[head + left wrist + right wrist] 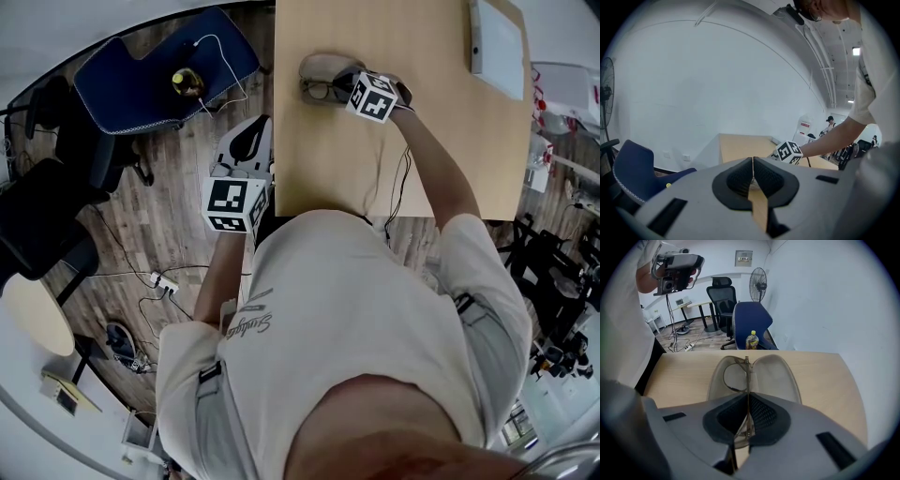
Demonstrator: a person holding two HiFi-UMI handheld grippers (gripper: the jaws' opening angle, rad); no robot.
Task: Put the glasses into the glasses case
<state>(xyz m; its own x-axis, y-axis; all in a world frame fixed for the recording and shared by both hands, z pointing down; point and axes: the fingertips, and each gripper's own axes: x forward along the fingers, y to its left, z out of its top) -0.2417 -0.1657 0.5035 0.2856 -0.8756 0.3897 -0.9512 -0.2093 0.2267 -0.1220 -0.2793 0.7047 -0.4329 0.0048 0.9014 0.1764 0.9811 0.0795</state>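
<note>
The pale wooden worktop (337, 159) carries an open taupe clamshell glasses case (776, 376) near its far edge, both halves spread flat. The right tongs (746, 404) are clamped on the glasses (746, 380), which have a thin translucent brown frame and clear lenses and are held edge-on over the open case. The left tongs (753, 164) are pressed together on nothing, off the worktop's left side.
</note>
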